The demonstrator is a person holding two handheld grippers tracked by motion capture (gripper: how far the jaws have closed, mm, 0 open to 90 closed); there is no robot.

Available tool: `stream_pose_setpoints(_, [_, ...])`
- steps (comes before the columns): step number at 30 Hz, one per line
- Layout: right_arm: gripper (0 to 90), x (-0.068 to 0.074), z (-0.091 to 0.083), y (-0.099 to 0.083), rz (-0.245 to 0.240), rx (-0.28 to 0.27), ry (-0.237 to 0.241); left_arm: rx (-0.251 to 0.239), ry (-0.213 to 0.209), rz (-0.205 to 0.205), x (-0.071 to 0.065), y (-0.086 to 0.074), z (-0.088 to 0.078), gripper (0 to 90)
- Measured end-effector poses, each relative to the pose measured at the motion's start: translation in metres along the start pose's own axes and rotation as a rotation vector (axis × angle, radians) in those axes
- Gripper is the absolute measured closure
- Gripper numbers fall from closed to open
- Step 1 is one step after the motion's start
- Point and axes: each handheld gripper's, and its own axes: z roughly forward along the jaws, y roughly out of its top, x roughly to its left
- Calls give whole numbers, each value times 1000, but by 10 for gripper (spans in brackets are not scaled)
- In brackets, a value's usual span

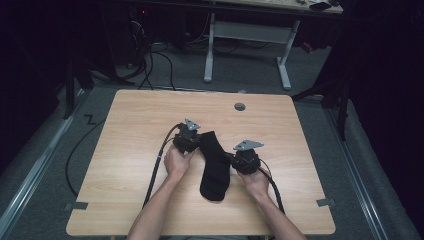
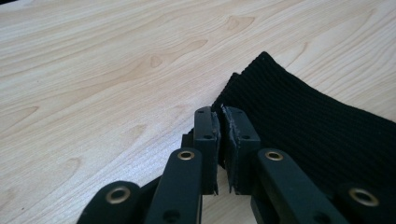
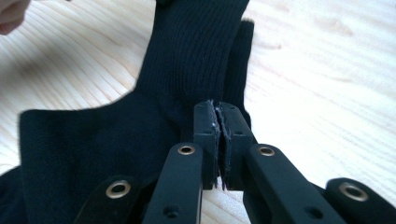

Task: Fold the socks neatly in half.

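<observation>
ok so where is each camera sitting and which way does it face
High view: above the person's side, looking forward and down on the table; forearms, left gripper, right gripper.
Left gripper view: on that gripper, along its shut jaws at the sock's ribbed cuff.
Right gripper view: on that gripper, along its shut jaws at the sock's edge.
All share the black sock.

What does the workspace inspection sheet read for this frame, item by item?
Surface: wooden table, pale, with a grey grommet.
Job's things: black sock lying flat mid-table.
Clutter: nothing seen.
Grippers: left gripper shut at the sock's cuff edge; right gripper shut at the sock's side edge.
Cables: black cables trail from both grippers toward the person.
Surroundings: grey floor, white desk frame behind, dark room.
</observation>
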Motion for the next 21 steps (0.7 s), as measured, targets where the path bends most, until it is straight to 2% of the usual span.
stream_pose_setpoints(2, [866,-1,5,-2,7,11,-6,12,13,4,0,-2,5,840])
stream_pose_setpoints(8, [862,-2,14,-3,3,29,-33,22,13,-25,1,-6,17,829])
stream_pose_setpoints(11, [815,-6,19,-5,16,45,-45,39,26,-32,1,-9,22,780])
stream_pose_setpoints(12, [786,-7,21,-6,28,57,-44,41,29,-38,2,-9,22,728])
stream_pose_setpoints(16, [719,-8,17,-8,35,41,-42,20,42,-29,3,-9,14,605])
stream_pose_setpoints(18, [717,-6,11,-9,23,24,-38,8,32,-34,3,-10,7,572])
stream_pose_setpoints(21, [721,0,4,-10,3,7,-26,-4,14,-13,-1,-13,-2,552])
